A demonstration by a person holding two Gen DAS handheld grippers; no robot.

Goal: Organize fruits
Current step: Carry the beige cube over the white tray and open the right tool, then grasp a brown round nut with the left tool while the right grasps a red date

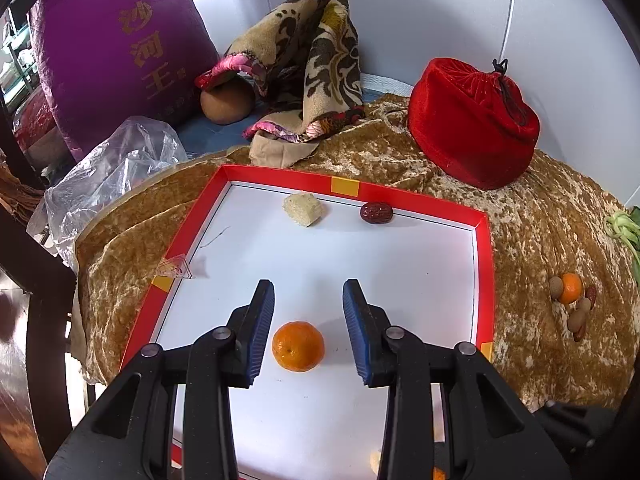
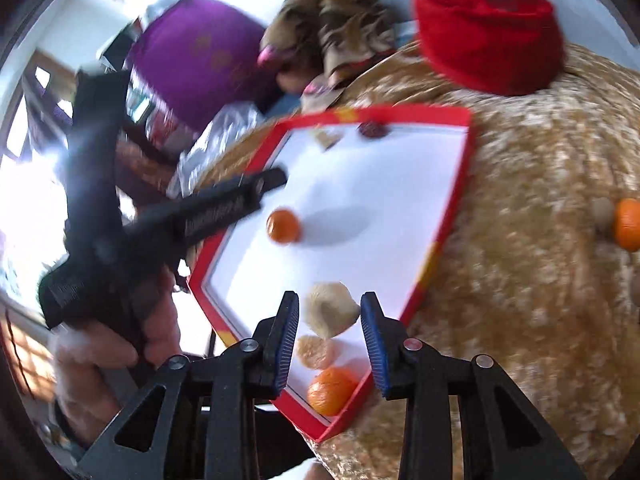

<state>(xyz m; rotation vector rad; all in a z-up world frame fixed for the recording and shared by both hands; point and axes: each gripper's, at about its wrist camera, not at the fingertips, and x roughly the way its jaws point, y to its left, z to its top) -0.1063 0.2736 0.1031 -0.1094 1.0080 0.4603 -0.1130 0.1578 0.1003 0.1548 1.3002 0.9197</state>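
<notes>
Between the spread fingers of the left gripper (image 1: 308, 292) sits a tangerine (image 1: 298, 346), mid-tray (image 1: 482, 264), unclamped. Likely the grasp step: close next. Right gripper (image 2: 330, 308) gapes empty over the tray's near corner.

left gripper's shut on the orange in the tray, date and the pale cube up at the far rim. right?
Not quite. The left gripper is open: its jaws stand either side of the orange with gaps showing, not touching it, as the left wrist view shows. The rest holds: the orange is in the tray, with the date and cube near the far rim.
</notes>
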